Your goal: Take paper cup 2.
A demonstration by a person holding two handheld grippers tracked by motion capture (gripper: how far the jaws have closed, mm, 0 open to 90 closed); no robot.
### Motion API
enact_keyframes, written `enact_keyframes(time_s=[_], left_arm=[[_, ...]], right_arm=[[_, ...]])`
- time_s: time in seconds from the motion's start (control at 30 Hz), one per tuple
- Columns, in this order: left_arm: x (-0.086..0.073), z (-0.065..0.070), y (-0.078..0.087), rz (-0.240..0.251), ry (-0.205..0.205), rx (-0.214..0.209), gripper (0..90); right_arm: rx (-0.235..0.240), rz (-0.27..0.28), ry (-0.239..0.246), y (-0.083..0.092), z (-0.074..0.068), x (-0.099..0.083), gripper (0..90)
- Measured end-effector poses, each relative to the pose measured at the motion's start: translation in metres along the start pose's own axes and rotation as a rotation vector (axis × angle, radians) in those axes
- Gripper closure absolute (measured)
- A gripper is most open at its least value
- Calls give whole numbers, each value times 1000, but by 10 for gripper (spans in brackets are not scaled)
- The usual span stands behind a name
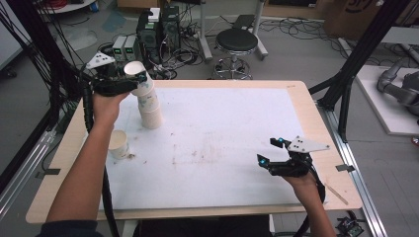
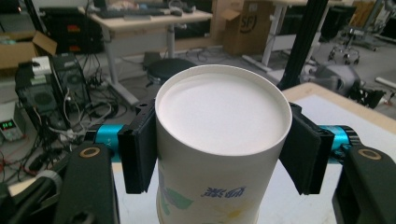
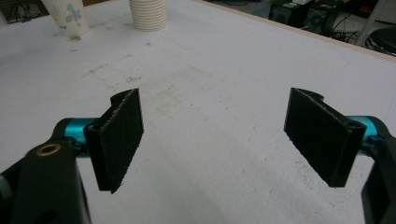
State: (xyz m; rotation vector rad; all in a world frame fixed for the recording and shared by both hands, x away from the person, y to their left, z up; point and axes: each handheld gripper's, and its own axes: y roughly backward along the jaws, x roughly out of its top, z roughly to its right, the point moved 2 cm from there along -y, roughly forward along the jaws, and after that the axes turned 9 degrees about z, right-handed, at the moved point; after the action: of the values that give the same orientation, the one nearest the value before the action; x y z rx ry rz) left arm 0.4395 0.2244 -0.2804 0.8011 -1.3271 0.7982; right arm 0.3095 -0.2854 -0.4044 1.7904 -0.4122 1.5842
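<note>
Cup stack (image 1: pixel 149 106) base partly hidden – left gripper (image 1: pixel 129 79) pinches top paper cup (image 2: pixel 219 140); right gripper (image 1: pixel 271 151) spread wide, holding nothing.

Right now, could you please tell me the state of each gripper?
Left gripper: closed on the top paper cup of the stack.
Right gripper: open, holding nothing, above the table.

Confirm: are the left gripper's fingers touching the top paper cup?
Touching. The left gripper view shows both fingers pressed flat against the sides of the top paper cup, no gap either side.
</note>
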Motion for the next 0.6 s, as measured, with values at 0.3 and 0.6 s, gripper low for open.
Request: enact_keyframes(time_s=[0.3,0.6], left_arm=[[20,17,23,85,-5,-79,357],[7,54,38,102,15,-258,358]], right_arm=[[9,0,-2,-2,-2,0,202],[31,-2,-3,-4,-4,0,202]])
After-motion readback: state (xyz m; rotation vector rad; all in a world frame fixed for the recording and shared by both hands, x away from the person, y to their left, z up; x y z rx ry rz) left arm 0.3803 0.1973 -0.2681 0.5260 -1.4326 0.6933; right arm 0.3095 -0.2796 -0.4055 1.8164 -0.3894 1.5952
